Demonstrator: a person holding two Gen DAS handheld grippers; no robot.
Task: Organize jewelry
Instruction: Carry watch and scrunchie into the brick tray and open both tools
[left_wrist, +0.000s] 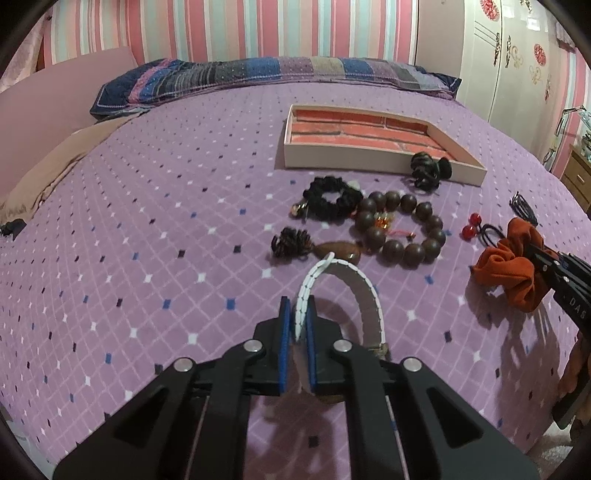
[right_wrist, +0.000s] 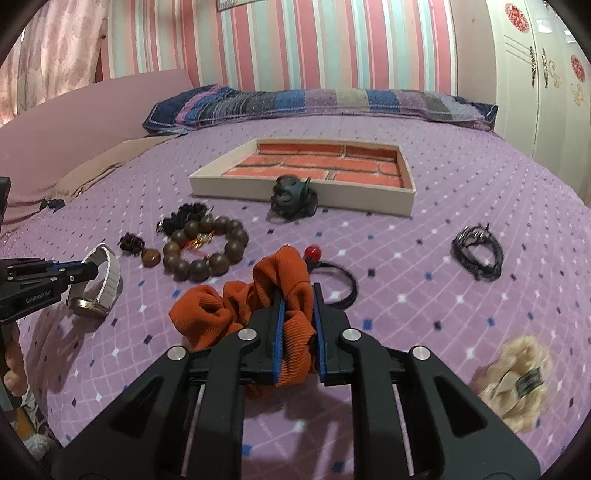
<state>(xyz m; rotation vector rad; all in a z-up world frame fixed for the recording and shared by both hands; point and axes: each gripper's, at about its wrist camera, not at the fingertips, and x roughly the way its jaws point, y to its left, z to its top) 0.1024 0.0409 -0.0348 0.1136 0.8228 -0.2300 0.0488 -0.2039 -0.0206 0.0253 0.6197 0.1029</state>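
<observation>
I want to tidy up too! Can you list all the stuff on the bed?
tray: 1, cream with brick-red lining, far middle, empty
dark hair tie: 1, against tray's front wall
wooden bead bracelet: 1, brown, centre-left
black scrunchie: 1, behind beads
black cord bracelet: 1, right
red-bead hair tie: 1, black band, behind orange scrunchie
beige scrunchie: 1, near right
watch: 1, white strap, in left gripper
orange scrunchie: 1, in right gripper
</observation>
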